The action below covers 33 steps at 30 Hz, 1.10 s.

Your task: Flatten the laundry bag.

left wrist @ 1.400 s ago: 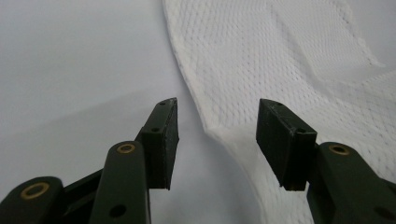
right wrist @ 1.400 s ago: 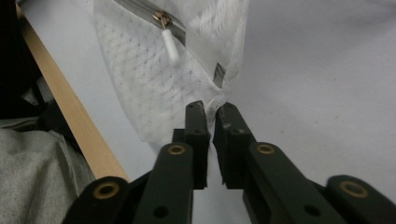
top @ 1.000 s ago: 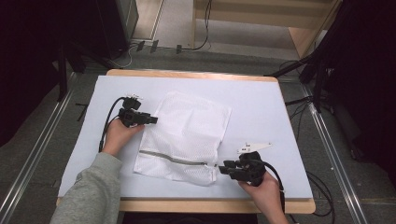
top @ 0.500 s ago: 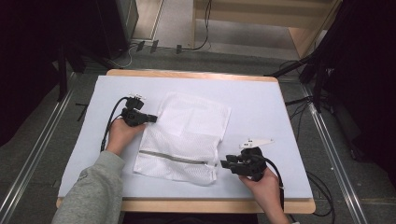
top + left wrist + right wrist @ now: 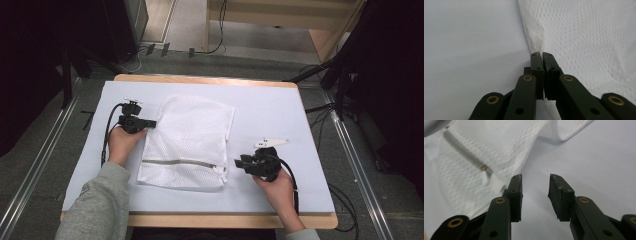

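Note:
A white mesh bag (image 5: 192, 135) lies flat in the middle of the table, with its grey zipper (image 5: 177, 162) running along the near end. My left gripper (image 5: 150, 123) is at the bag's left edge. In the left gripper view its jaws are shut on the edge of the mesh bag (image 5: 579, 37), and the left gripper (image 5: 542, 55) pinches a small fold. My right gripper (image 5: 241, 163) is open, just right of the bag's near right corner. In the right gripper view the right gripper (image 5: 535, 182) holds nothing, and the zipper (image 5: 464, 151) lies to the upper left.
The table (image 5: 280, 115) has a pale sheet over it and a wooden front edge (image 5: 225, 220). Bare sheet lies right of the bag. Cables (image 5: 345, 200) trail off the right side, and dark equipment (image 5: 100, 25) stands beyond the far left corner.
The left gripper has moved a little to the left with the bag's edge, and the bag has shifted left with it. The right gripper has moved slightly away from the front edge.

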Available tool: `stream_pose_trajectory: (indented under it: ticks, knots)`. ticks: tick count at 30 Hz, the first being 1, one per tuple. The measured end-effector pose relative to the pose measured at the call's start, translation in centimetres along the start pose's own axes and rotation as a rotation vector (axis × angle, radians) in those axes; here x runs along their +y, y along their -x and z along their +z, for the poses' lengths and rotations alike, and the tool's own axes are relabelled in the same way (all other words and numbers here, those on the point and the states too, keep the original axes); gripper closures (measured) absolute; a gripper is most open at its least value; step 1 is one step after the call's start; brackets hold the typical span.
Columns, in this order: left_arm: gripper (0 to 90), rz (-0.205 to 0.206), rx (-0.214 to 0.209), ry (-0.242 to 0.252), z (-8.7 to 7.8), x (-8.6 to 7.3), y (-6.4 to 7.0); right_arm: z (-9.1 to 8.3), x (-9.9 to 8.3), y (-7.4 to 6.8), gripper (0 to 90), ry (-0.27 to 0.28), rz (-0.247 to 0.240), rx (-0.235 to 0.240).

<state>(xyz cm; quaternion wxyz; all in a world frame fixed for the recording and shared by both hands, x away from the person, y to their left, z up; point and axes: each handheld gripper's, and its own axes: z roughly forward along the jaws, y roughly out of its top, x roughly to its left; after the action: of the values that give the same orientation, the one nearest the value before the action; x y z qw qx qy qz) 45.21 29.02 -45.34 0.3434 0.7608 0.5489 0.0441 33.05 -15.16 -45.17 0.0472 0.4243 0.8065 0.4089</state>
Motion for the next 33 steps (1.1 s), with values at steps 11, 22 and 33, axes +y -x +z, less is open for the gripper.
stream_pose_trajectory:
  ticks: [11, 22, 33]
  knots:
    - [88.7, 0.007, -0.03, -0.011, -0.3, -0.5, -0.1, 3.5, 4.0, 3.5, 65.3, 0.031, 0.037, -0.066]
    - [88.5, 0.027, -0.033, -0.012, -0.7, -0.9, 0.3, 7.3, 6.1, 4.9, 59.9, 0.011, 0.056, -0.103]
    - [88.2, 0.026, -0.051, -0.012, -1.0, -1.5, 0.6, 9.2, 7.1, 3.7, 88.2, -0.015, -0.027, -0.171]
